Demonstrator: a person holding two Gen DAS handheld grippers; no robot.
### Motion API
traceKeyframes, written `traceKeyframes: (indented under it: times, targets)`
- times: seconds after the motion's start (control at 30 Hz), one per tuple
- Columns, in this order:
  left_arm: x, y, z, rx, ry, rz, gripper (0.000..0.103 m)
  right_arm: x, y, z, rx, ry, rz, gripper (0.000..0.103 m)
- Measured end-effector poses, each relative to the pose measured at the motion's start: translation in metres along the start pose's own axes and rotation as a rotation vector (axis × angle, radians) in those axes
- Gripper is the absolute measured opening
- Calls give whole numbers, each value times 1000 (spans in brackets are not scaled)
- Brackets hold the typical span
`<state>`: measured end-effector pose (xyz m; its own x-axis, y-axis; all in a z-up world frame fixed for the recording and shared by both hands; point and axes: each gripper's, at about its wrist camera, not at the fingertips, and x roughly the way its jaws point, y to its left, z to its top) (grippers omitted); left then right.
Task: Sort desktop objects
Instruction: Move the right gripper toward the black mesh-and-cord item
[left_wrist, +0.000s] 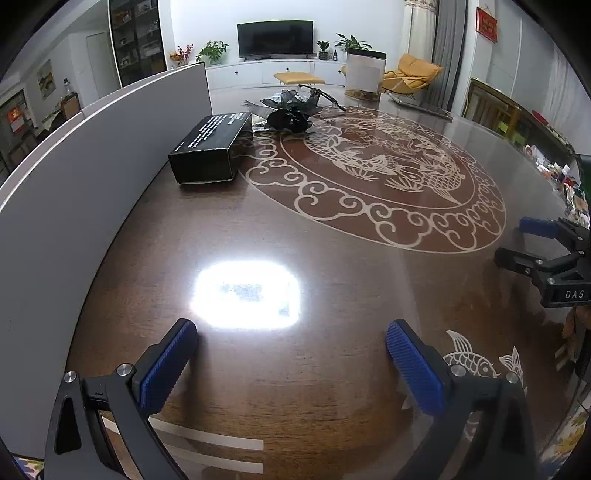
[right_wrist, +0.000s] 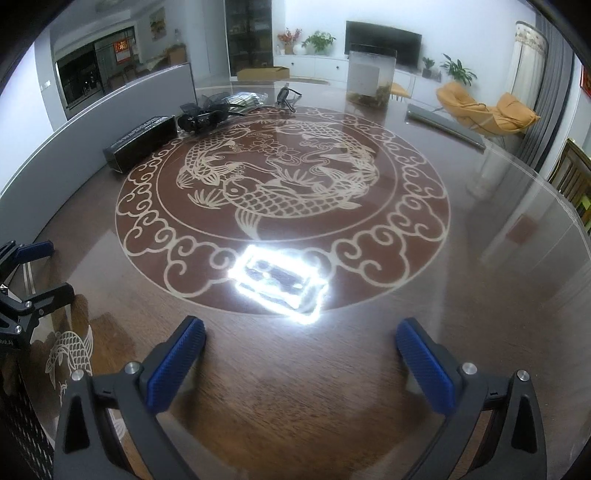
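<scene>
Fingers with blue ribbed pads frame the bottom of both views. The left gripper (left_wrist: 291, 350) is spread wide with nothing between its fingers, hovering over the dark wooden table (left_wrist: 295, 387). The right gripper (right_wrist: 301, 350) is spread just as wide and also holds nothing.

Each camera catches the other tool at its edge: the left wrist view shows the right gripper at its right border, jaws apart, and the right wrist view shows the left one low on its left side.

A bright glare (left_wrist: 245, 293) from a ceiling lamp lies on the glossy top just ahead of the left gripper. Beyond it spreads a round fish pattern (right_wrist: 282, 192) ringed by cloud scrolls, seen whole only from the right wrist.

Further back on the left, a black box (left_wrist: 212, 147) lies on its side near a grey curved panel (left_wrist: 74, 177). Just behind the box sits a black ribbon bow (left_wrist: 291, 112), with a pair of glasses (right_wrist: 287, 96) near it; the packet behind the bow is too blurred to identify.

At the far edge stands a clear jar (left_wrist: 365, 75) with a dark lid, a white label and brownish matter at its bottom. Only the right wrist view shows a grey curved strip (right_wrist: 445, 127) on the table to the jar's right.
</scene>
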<state>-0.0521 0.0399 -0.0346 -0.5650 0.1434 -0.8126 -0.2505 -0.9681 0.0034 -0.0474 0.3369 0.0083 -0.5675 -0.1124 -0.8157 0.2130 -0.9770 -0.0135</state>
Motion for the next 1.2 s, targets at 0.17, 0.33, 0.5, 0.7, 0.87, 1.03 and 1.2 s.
traceKeyframes:
  times: [0.17, 0.33, 0.5, 0.7, 0.87, 1.03, 1.2]
  targets:
    - [1, 0, 1, 5, 0, -4, 103, 0, 0, 1, 0, 0, 0, 103]
    - [2, 0, 1, 5, -9, -3, 103, -1, 0, 1, 0, 0, 0, 103]
    - [2, 0, 1, 6, -12, -4, 103, 0, 0, 1, 1, 0, 0, 103]
    - [2, 1, 1, 15, -8, -12, 103, 0, 0, 0, 1, 0, 0, 103]
    - [2, 1, 2, 27, 11, -20, 103, 1, 0, -1, 2, 0, 0, 103]
    - [1, 2, 1, 49, 27, -36, 103, 1, 0, -1, 2, -1, 0, 103]
    - [-1, 3, -2, 64, 10, -46, 103, 1, 0, -2, 3, -1, 0, 103]
